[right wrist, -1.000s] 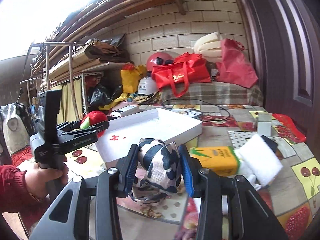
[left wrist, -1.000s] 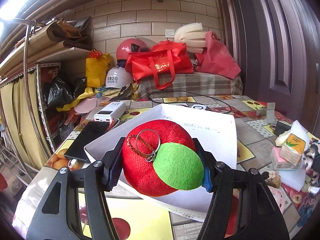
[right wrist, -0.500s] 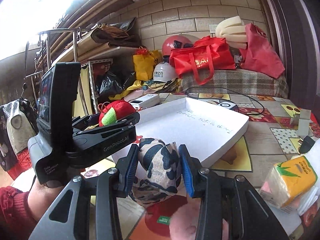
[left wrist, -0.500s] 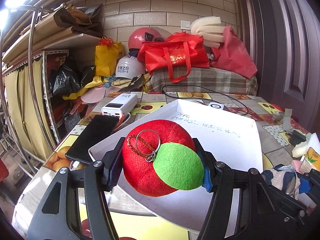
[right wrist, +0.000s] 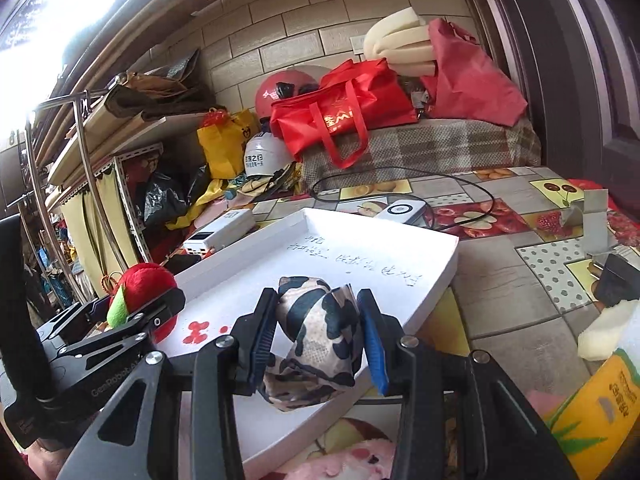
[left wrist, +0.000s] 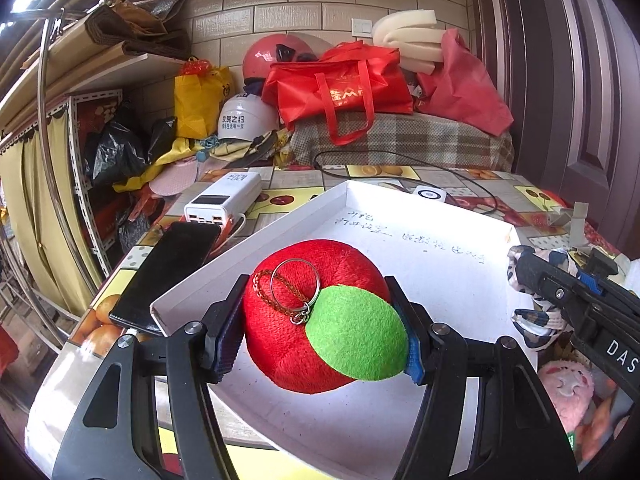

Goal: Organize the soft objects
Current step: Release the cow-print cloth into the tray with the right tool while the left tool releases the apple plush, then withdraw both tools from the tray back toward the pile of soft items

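Left gripper [right wrist: 132, 312]: arm stamped "GenRobot.AI", seen left of the right jaws, partly cut off. Right gripper [left wrist: 560, 292]: white letters "DAS" on its body, rest out of frame, right of the left jaws. White helmet [left wrist: 244, 118], far beyond the jaws: two rows of Chinese characters, too small to read for sure. Red tote bag [left wrist: 344, 88] behind it: gold logo w/ Latin letters approx. "M", unclear. White tray [left wrist: 460, 220] just ahead of the jaws: handwritten line in pen, illegible. Power bank [left wrist: 224, 200], left & beyond: digits on its end, blurred. Yellow tissue pack [right wrist: 600, 404], right of the right jaws: Chinese print, unreadable.
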Available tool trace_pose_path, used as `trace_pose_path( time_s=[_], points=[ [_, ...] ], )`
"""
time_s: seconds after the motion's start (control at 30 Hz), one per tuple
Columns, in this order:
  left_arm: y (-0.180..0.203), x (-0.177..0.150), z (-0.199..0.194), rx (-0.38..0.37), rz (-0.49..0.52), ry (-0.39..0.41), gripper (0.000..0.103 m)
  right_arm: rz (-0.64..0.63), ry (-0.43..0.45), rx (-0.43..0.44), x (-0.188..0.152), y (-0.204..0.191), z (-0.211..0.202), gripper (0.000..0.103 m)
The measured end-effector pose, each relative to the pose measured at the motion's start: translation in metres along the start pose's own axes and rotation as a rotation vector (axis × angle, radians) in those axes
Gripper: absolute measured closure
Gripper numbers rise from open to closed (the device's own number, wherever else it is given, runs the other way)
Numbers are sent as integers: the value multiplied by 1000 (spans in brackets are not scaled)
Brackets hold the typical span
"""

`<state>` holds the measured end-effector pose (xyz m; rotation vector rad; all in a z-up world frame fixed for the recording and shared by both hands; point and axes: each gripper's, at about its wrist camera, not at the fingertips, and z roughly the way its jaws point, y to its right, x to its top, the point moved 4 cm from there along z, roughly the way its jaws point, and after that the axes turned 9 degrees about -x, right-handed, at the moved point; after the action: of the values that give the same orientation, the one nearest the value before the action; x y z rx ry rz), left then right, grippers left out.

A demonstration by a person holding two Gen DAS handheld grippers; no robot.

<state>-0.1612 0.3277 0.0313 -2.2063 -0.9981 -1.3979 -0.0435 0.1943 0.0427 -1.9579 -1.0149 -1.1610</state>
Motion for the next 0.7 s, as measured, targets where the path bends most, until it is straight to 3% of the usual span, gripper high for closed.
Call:
trace_pose_path(
  time_s=[0.13, 0.37, 0.4, 0.43, 0.47, 0.53, 0.6, 0.63, 0.7],
  points=[
    [4, 2, 16, -8, 5, -44, 39, -2, -24, -11, 3, -2, 12, 63],
    [-6, 4, 12, 9, -44, -14, 34, -67, -42, 5, 5, -22, 25, 59],
    [-9, 4, 10, 15, -58, -5, 32, -74, -47, -3, 5, -23, 26, 54],
    [-13, 4, 8, 24, -77, 7, 28, -79, -47, -11, 5, -24, 27, 39],
    [-17, 4, 6, 30, -98, 18, 18, -82, -43, -17, 5, -24, 26, 23],
    [-25, 3, 4, 43, -137, 21, 2, -73, -19, -28, 6, -22, 22, 16],
    [-31, 2, 5, 34, -169, 15, 0, -77, 2, -23, 7, -23, 18, 13],
    [-34, 1, 5, 34, -181, 14, 0, -82, 12, -23, 7, -24, 16, 2],
    [-38, 1, 3, 44, -203, 23, 0, -107, 38, -22, 8, -29, 12, 0]
  ],
)
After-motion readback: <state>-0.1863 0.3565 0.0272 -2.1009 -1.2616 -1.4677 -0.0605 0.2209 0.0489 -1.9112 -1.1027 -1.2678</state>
